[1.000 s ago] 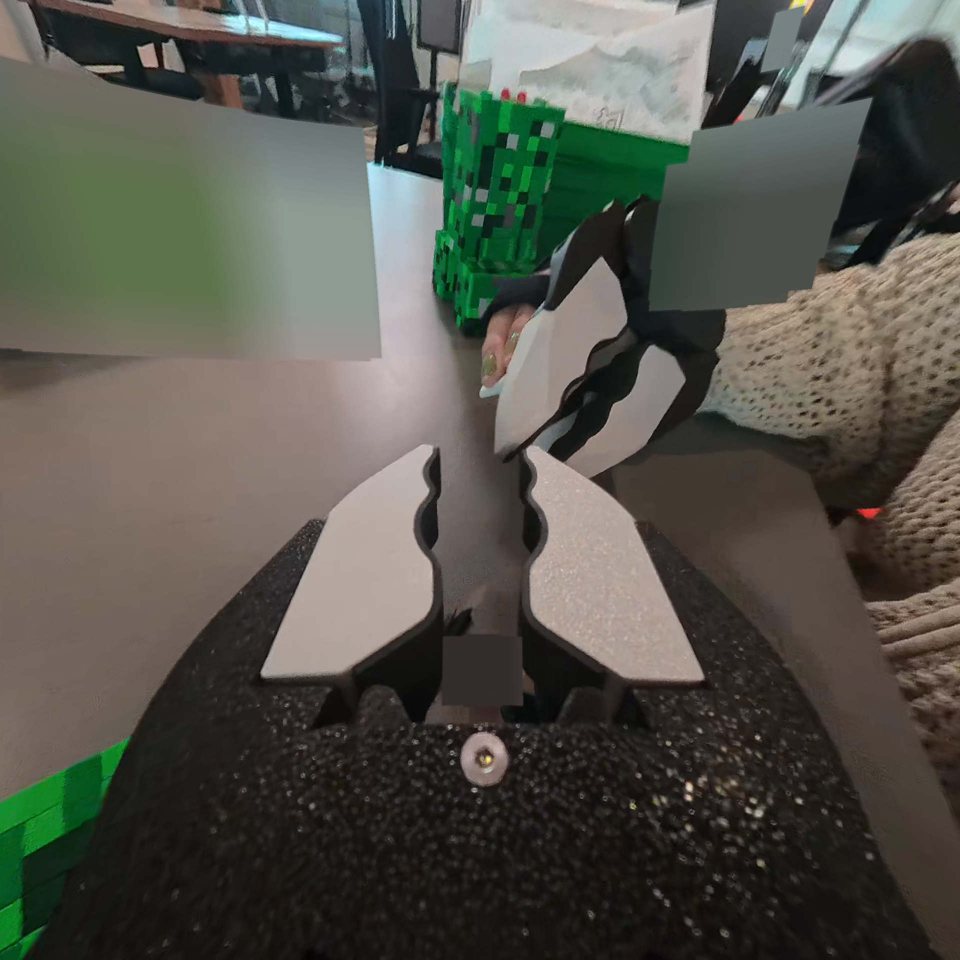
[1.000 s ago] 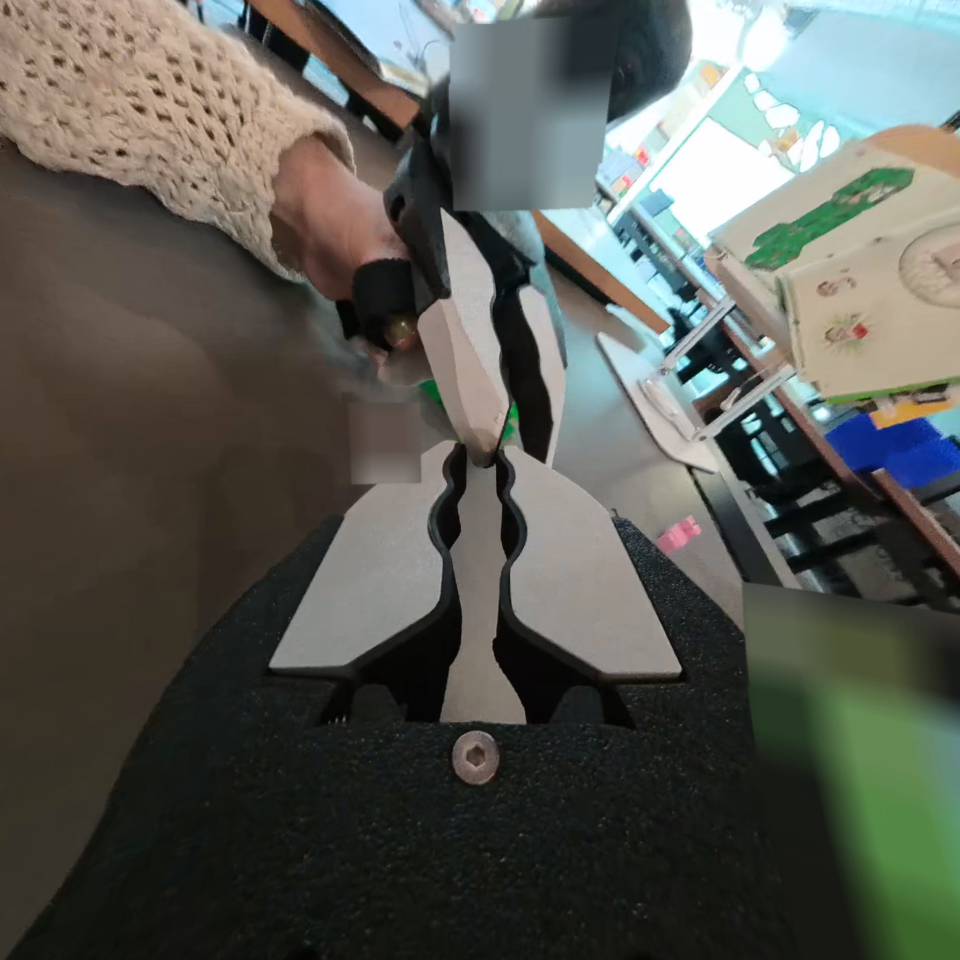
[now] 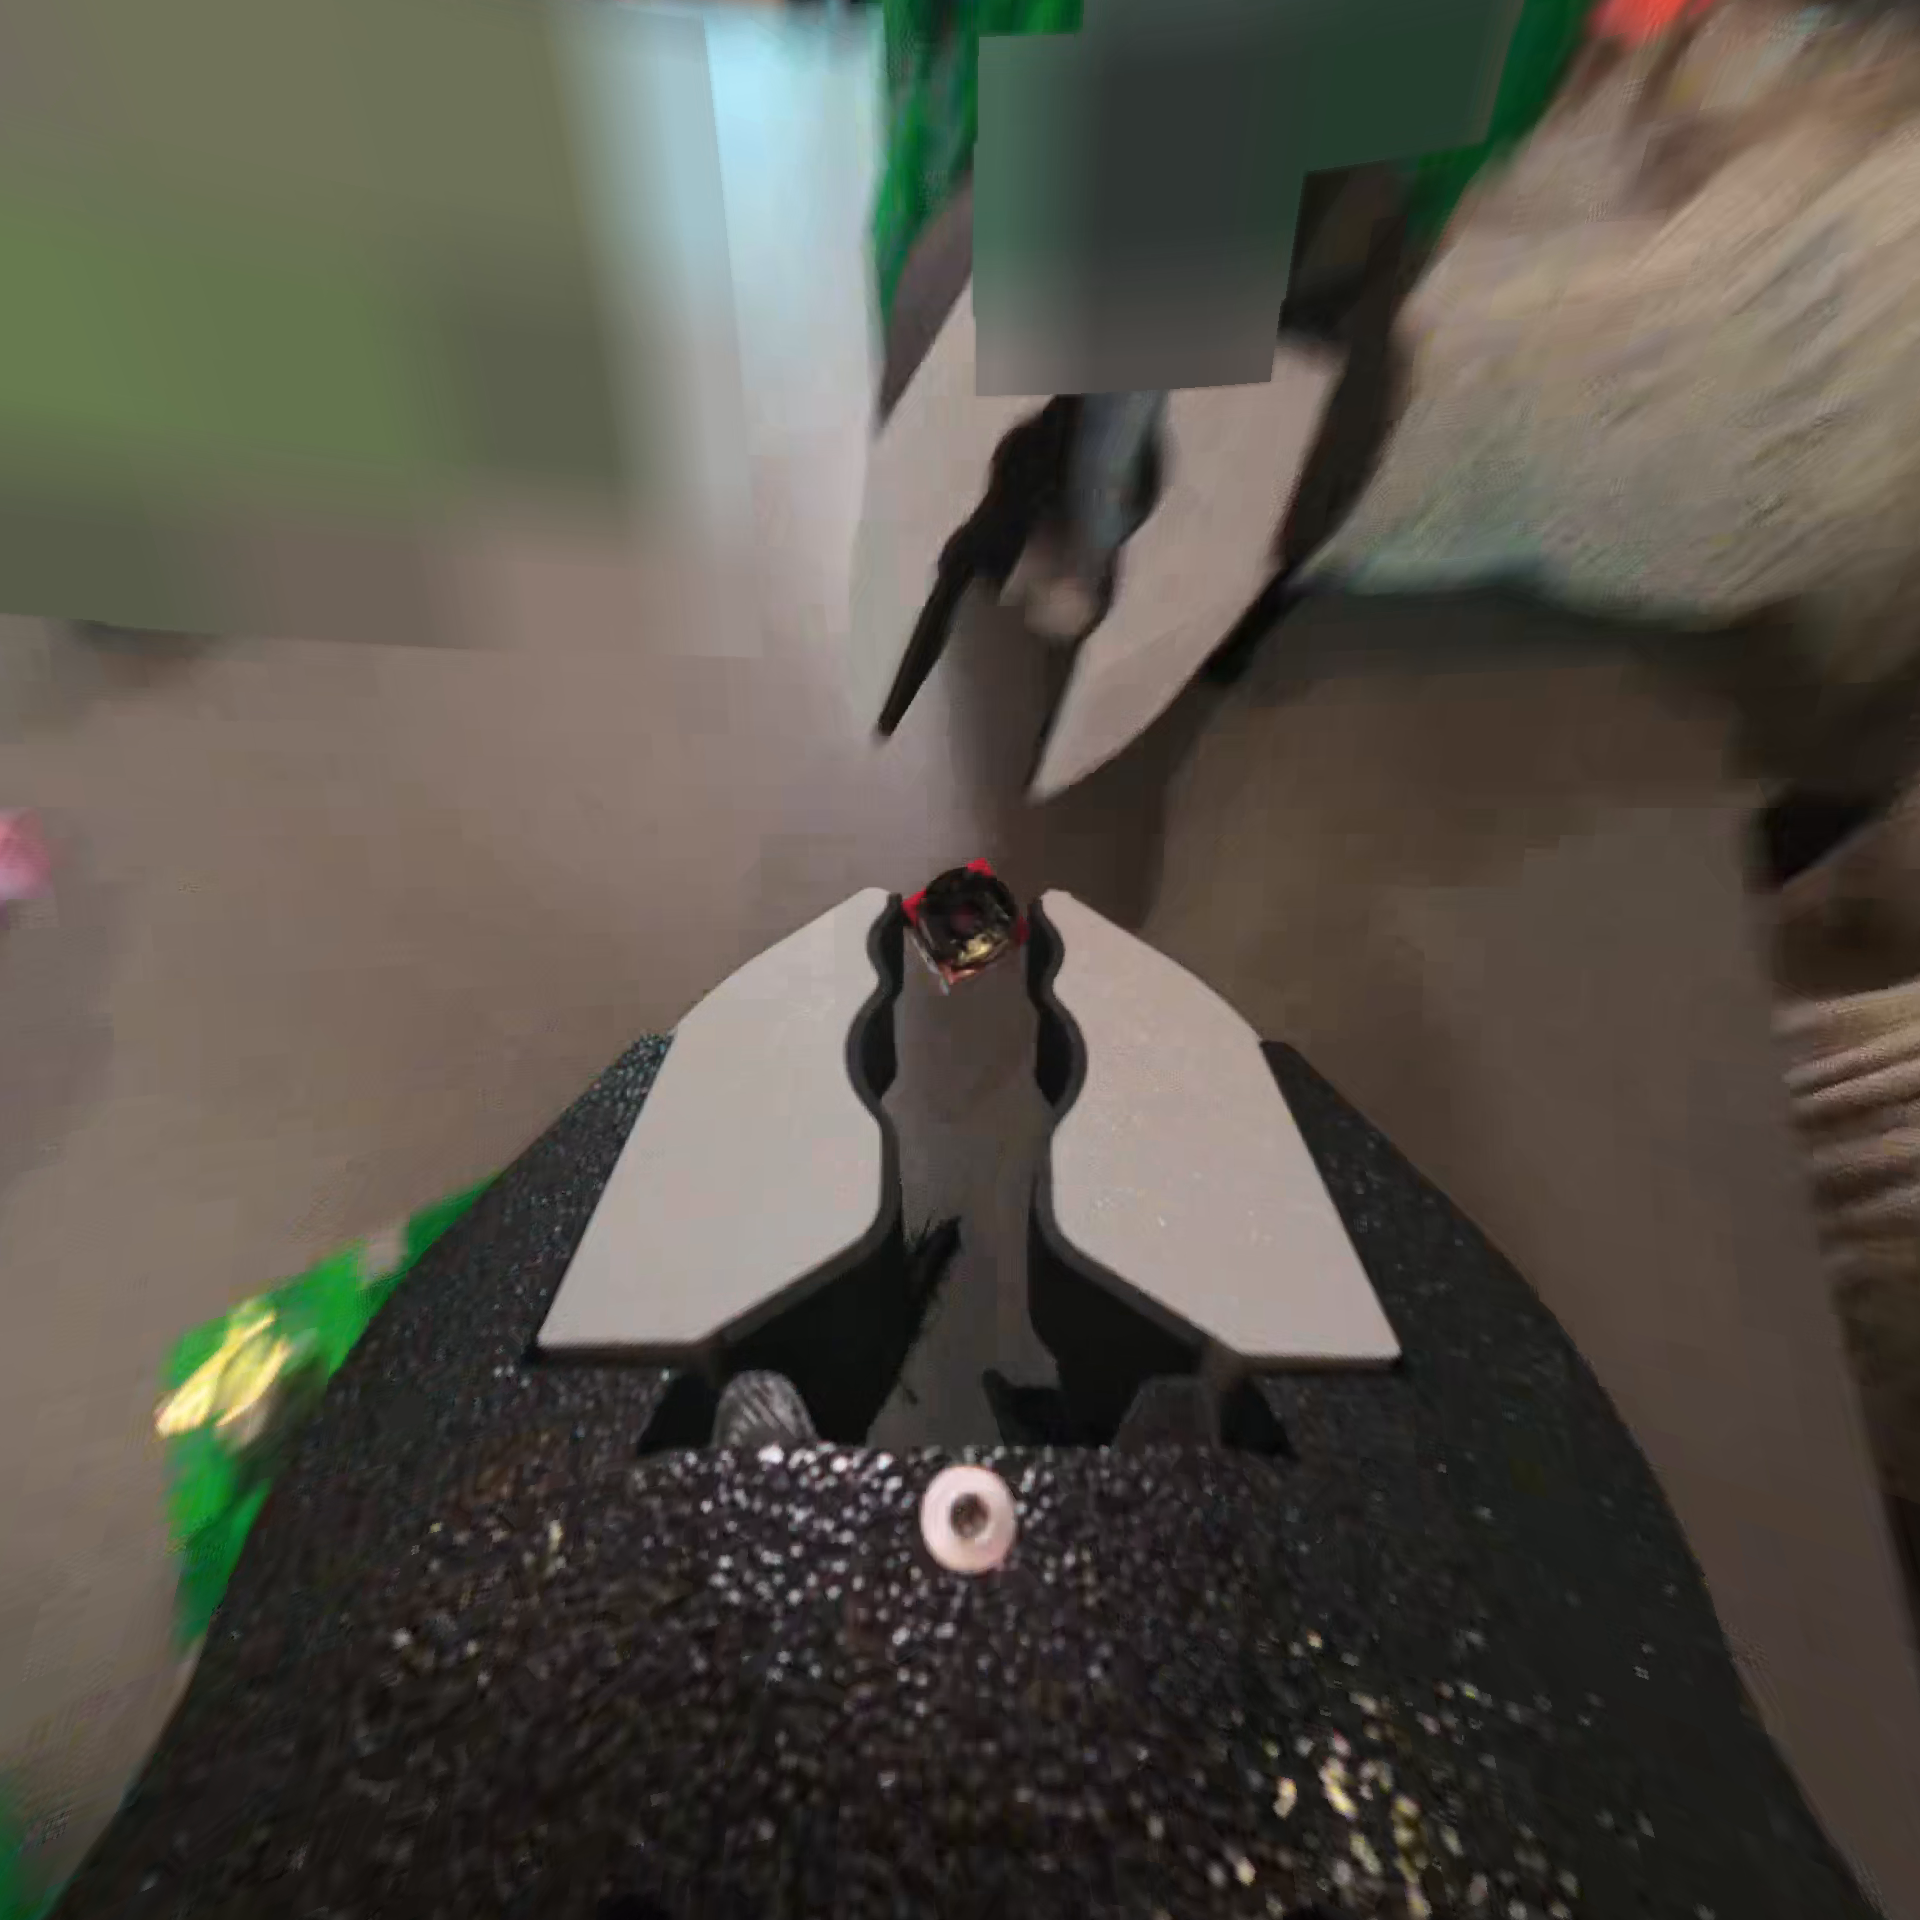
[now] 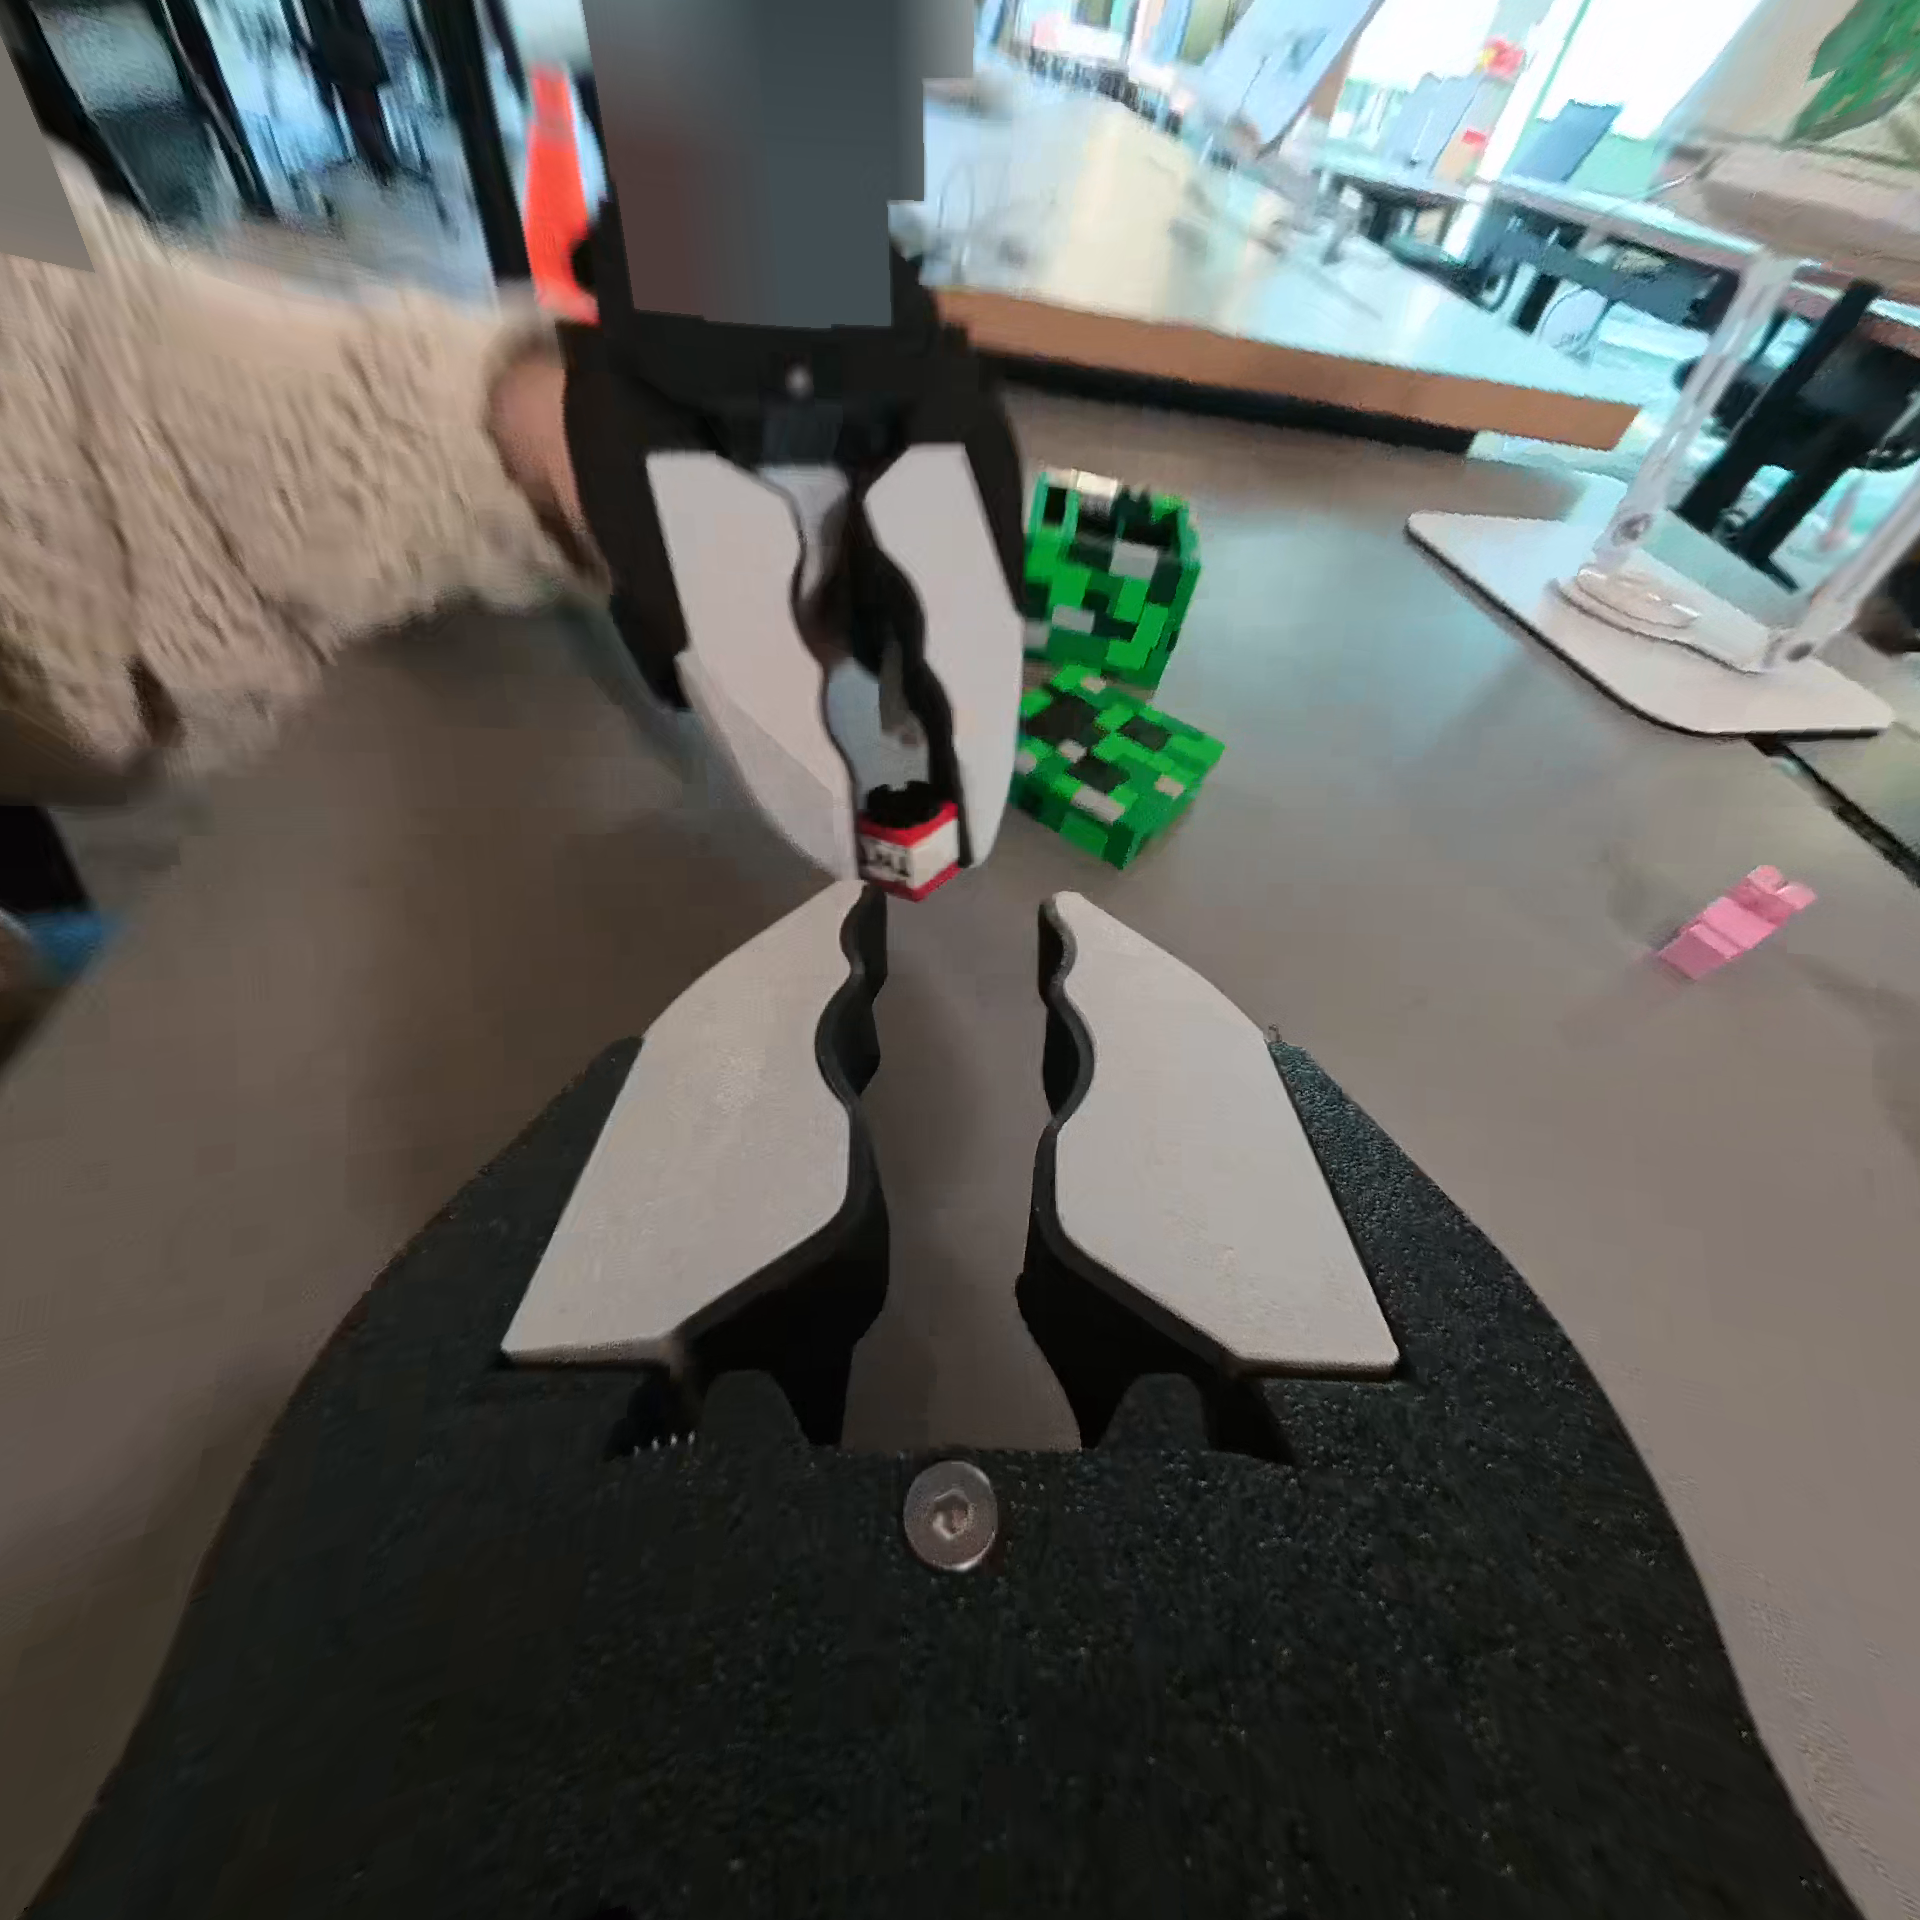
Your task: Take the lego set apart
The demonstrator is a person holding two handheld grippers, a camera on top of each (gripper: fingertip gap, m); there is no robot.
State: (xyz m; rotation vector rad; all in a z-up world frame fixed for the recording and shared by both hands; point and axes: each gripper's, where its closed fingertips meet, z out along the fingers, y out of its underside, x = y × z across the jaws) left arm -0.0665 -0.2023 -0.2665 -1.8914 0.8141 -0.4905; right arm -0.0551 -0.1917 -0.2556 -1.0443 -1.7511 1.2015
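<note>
**Kid:** What are you holding?

**Me:** A tiny block. It is red and white with a black top. My left gripper pinches it right at the fingertips. In the right wrist view you see that gripper from the front, at twelve o'clock, pointing down, with the block at its very tip.

**Kid:** And your other gripper?

**Me:** My right gripper is spread apart and holds nothing. It sits just below the block, close to it but not touching.

**Kid:** Where is the rest of the lego?

**Me:** Behind my left gripper, at about one o'clock in the right wrist view. A green and black lego tower stands on the grey table. A flat green and black chunk leans on the table right in front of it. A little pink piece lies alone, far off at three o'clock.

**Kid:** So what step is this?

**Me:** I think I am working on the tiny block, away from the big build. Plenty of the set is not apart yet.

**Kid:** What next?

**Me:** Maybe my right gripper closes on the block's free end and pulls. It is so small, I must aim well or it may pop out.
</note>
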